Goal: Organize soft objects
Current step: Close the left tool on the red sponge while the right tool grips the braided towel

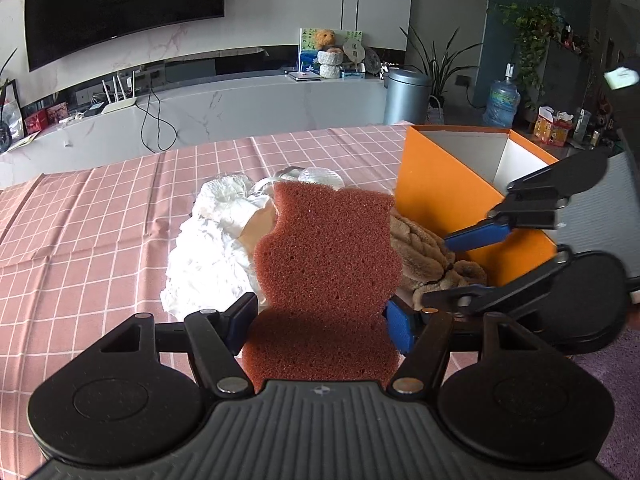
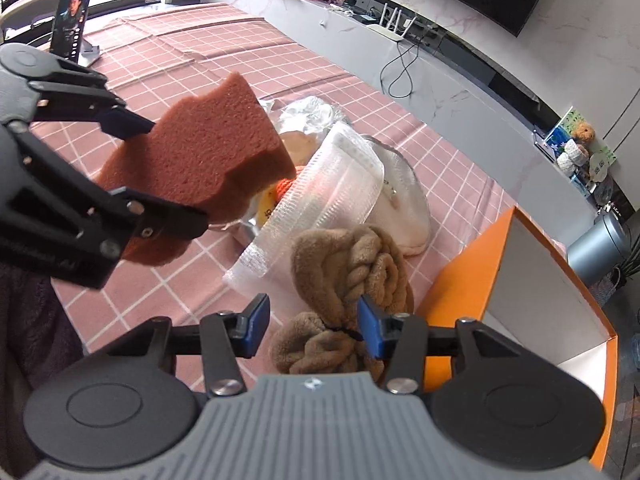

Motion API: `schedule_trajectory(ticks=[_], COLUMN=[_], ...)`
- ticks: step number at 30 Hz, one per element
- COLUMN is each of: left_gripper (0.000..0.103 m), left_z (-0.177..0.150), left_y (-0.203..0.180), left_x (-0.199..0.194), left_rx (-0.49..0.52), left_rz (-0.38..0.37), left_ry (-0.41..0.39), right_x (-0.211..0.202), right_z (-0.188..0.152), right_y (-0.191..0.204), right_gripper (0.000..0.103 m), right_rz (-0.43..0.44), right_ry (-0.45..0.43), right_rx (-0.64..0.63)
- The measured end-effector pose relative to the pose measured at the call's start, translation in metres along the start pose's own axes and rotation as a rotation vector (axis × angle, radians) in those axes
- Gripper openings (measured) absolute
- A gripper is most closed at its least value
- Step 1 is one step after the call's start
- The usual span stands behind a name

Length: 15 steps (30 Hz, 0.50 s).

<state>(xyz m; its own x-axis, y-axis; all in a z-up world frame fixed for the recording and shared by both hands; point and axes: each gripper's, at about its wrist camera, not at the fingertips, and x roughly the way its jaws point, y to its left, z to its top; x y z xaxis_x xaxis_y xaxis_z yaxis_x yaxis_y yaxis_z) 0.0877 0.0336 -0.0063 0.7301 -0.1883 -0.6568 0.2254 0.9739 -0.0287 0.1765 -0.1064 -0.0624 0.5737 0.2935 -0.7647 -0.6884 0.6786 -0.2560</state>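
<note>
- left gripper (image 1: 320, 328) clamped on the brown sponge (image 1: 326, 256), held up off the pink checked tablecloth (image 1: 100, 232); right-wrist view confirms sponge is airborne
- white crumpled soft item (image 1: 208, 256) lies on the cloth behind the sponge, untouched
- clear plastic packet (image 2: 320, 208) and white face mask (image 2: 404, 204) sit mid-pile, touching each other; something orange/yellow underneath, can't tell what
- tan plush bundle (image 2: 352, 280) next to the box's near wall; right gripper (image 2: 312, 324) has its jaws spread wide, straddling the bundle's lower part, right pad close to or touching the plush, not squeezing
- orange box (image 1: 440, 184) at far right, white inside, visible compartments look empty
- progress: early — nothing seen binned; sponge in transit, plush about to be grabbed, mask, packet, white item left
</note>
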Motion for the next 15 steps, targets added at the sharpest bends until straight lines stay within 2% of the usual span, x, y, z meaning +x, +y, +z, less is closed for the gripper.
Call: schedule_trajectory(ticks=[6,7,8,10,11,15], left_gripper=[0.077,0.077,0.077,0.077,0.077,0.077], left_z=[0.003,0.002,0.002,0.002,0.001,0.002], left_y=[-0.009,-0.01,-0.01,-0.01,-0.01,-0.011], left_x=[0.002,0.002,0.002,0.002,0.001,-0.006], left_rx=[-0.004,-0.003,-0.004,-0.007,-0.007,-0.007], left_rz=[0.002,0.009,0.01,0.013,0.015,0.021], left_ry=[-0.001,0.0,0.003,0.01,0.01,0.001], right_x=[0.022,0.025,0.027,0.031,0.03,0.019], right_z=[0.011,0.013,0.014,0.013,0.013,0.012], right_y=[-0.007,-0.006,-0.006,-0.005,-0.004,-0.004], right_gripper=[0.048,0.042,0.023,0.011,0.007,0.003], right_rz=[-0.047,-0.051,-0.054,-0.054,-0.063,-0.08], right_ry=[0.067,0.084,0.095,0.109,0.104,0.077], right_rx=[0.093,0.092,0.085,0.078,0.07,0.068])
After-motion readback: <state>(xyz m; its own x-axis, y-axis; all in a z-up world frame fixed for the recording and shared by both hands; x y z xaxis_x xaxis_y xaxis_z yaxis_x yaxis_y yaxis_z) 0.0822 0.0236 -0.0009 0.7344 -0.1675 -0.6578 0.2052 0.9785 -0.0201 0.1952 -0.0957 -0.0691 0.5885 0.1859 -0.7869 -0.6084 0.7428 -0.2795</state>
